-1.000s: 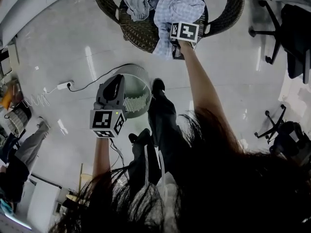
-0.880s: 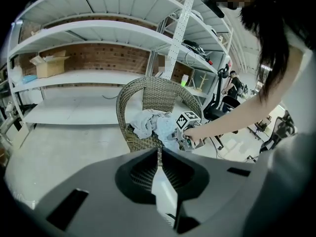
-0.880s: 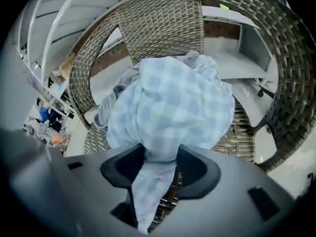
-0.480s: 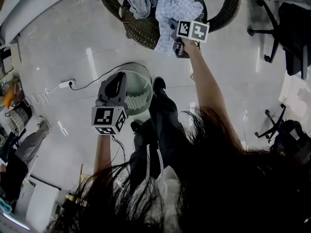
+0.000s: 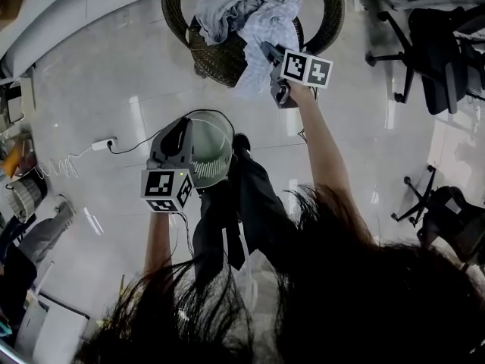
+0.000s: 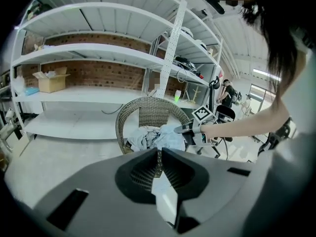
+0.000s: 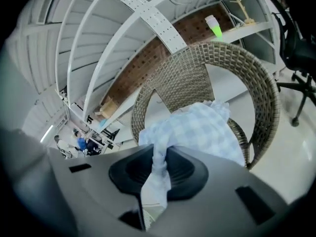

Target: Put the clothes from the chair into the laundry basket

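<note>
Now, right gripper (image 7: 158, 157) just closed tighter on checked shirt (image 7: 197, 127), left gripper (image 6: 159, 154) jaws together, empty, chair (image 5: 216, 58) top cropped.

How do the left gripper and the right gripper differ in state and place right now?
The right gripper has just been closing its jaws, which pinch the blue checked garment; the left gripper has its jaws together with nothing between them. The right gripper is at the wicker chair, the left gripper by the laundry basket. Both have their jaws closed rather than spread.
</note>
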